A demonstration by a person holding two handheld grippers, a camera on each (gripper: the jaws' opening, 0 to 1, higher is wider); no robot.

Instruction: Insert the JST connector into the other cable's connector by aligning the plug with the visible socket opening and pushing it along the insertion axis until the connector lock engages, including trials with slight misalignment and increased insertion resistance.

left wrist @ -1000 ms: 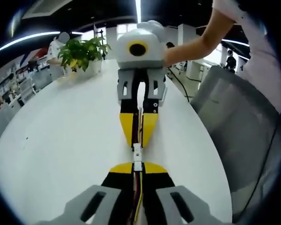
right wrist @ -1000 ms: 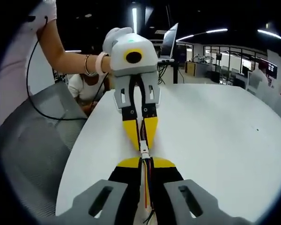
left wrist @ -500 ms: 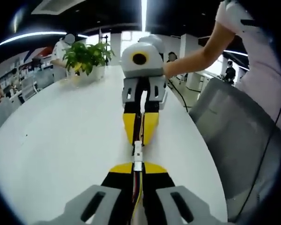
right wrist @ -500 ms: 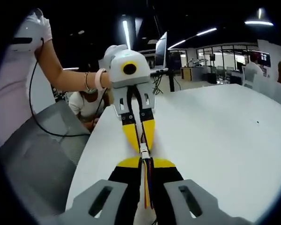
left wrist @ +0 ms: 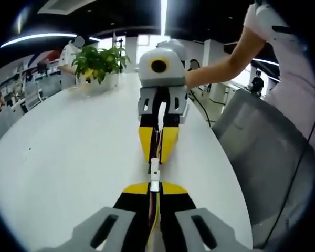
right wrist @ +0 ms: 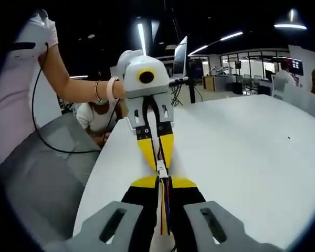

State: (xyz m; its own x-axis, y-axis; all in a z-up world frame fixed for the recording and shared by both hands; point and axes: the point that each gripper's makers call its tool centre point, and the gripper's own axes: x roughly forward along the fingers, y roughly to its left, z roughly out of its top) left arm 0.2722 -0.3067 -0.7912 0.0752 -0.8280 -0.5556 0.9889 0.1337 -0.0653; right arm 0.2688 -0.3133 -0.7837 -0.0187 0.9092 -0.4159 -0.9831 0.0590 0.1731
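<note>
The left claw (left wrist: 154, 187) is clamped on a multicoloured cable with a white JST connector (left wrist: 154, 176) at its tip. Facing it nose to nose, the right claw (left wrist: 157, 160) pinches the other cable (left wrist: 157, 142). The two connector bodies (right wrist: 161, 170) touch between the yellow tips, above the white tabletop (left wrist: 68, 152). A potted plant (left wrist: 97, 63) stands far back.

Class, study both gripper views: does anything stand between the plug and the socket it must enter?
Nothing visible does. The two white connectors meet end to end between the left gripper and right gripper, above the bare white table.
</note>
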